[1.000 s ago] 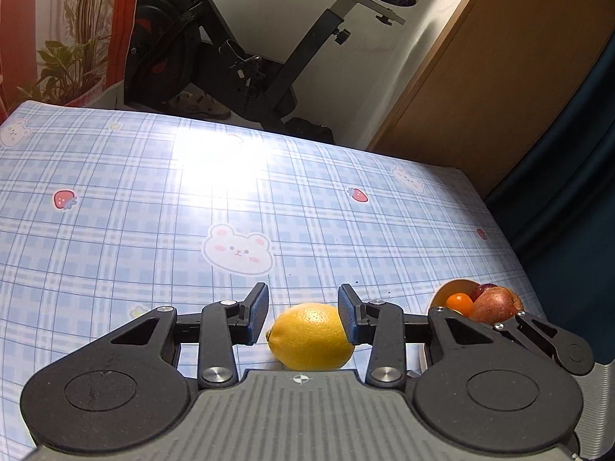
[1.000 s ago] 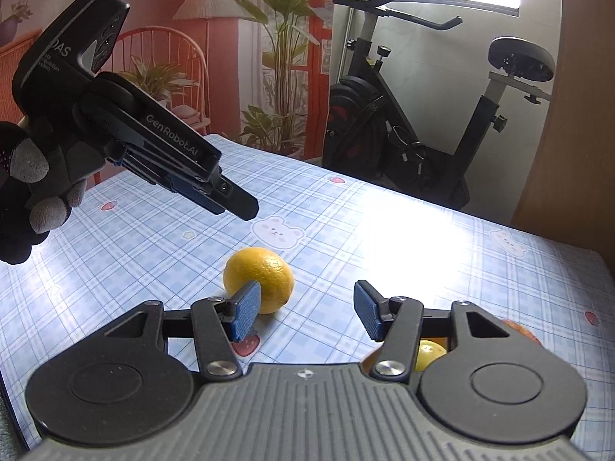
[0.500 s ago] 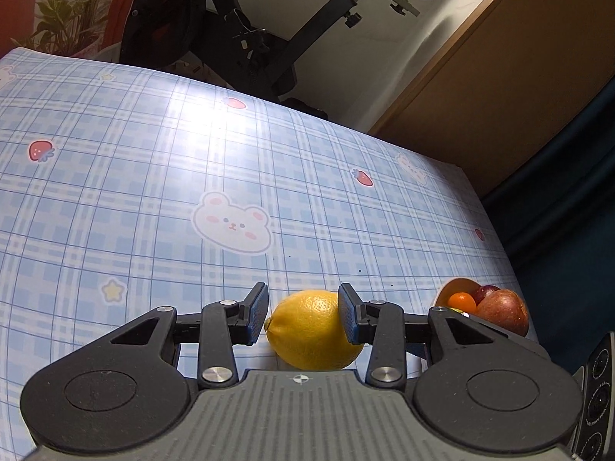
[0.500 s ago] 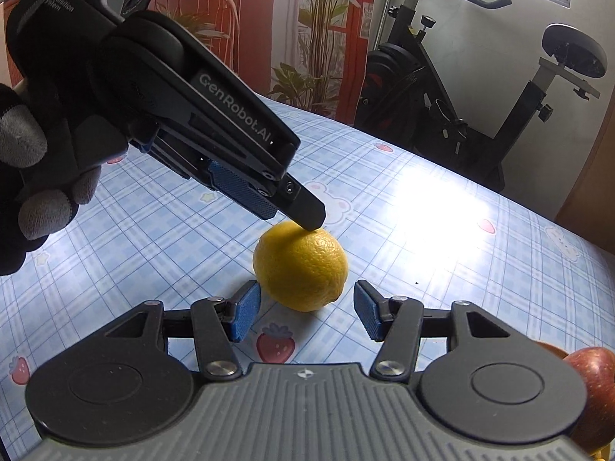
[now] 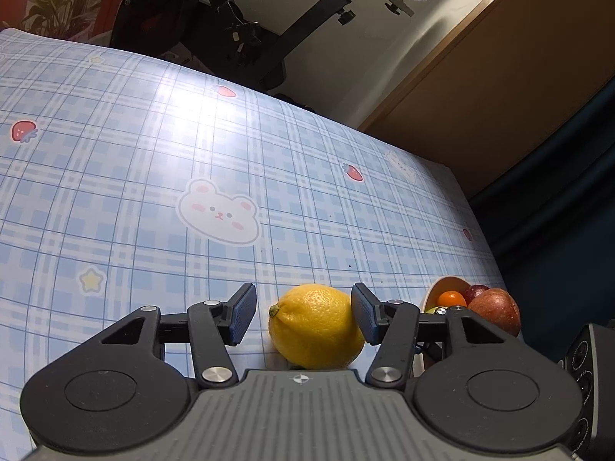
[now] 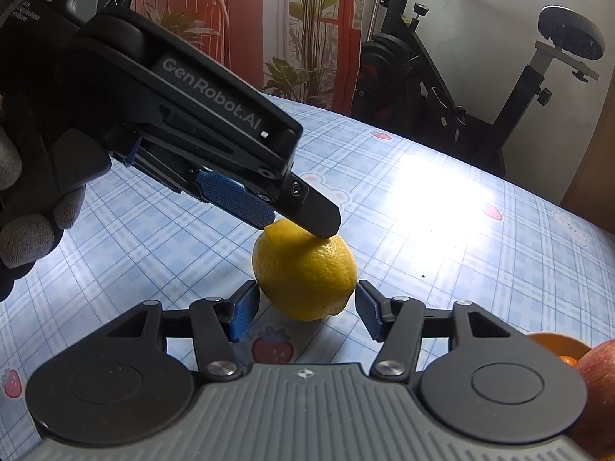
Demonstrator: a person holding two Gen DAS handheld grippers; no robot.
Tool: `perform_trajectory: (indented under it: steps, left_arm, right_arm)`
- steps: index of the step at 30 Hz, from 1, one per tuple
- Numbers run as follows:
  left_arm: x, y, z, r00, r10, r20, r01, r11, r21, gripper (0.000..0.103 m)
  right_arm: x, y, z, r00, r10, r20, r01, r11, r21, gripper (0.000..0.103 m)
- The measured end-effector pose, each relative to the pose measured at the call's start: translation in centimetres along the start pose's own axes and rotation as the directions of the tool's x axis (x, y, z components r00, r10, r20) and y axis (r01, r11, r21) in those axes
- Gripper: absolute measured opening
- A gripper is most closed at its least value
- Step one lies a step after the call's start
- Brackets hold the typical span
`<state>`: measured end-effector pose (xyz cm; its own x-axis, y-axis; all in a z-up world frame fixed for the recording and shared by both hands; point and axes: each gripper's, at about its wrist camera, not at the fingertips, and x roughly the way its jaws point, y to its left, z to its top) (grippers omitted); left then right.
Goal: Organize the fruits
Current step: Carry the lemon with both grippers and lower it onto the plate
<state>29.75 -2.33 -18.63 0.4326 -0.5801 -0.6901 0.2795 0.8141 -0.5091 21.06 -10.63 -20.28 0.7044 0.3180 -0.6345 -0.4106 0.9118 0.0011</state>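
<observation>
While both jaws gape, bright yellow dimpled lemon (image 5: 316, 330) between them on tablecloth (image 5: 153, 176)

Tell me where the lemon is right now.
The lemon sits on the plaid tablecloth between the left gripper's open fingers, left of the fruit bowl.

Lemon (image 5: 317, 330) on tablecloth (image 5: 153, 176), left of fruit bowl (image 5: 436, 296).

Two low, close wrist views, opposite sides, sharing the lemon (image 5: 316, 331).
</observation>
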Motion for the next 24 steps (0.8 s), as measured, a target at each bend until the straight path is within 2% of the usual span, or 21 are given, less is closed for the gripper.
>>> perform_trajectory:
  steps: [5,7,12,24]
  left_arm:
    - [0.3,0.4,-0.4,0.999,-0.032,-0.005,0.032,0.998,-0.050,0.057]
    - [0.3,0.4,-0.6,0.998,-0.055,-0.007,0.055,0.997,-0.060,0.051]
    - [0.0,-1.8,-1.2,1.000,-0.002,-0.014,0.002,0.999,0.046,0.051]
    - [-2.5,-6.8,-2.8,1.000,0.006,-0.019,-0.003,0.986,0.169,0.051]
  right_arm:
    - [-0.2,-0.1,-0.1,1.000,-0.001,0.000,0.001,1.000,0.012,0.058]
    - [-0.3,-0.2,-0.2,1.000,-0.003,0.000,0.003,1.000,0.016,0.058]
    - [-0.9,0.0,-0.7,1.000,0.001,0.006,-0.001,1.000,0.031,0.057]
    - [-6.8,-0.2,-2.4,0.995,-0.024,0.100,0.008,0.988,0.157,0.057]
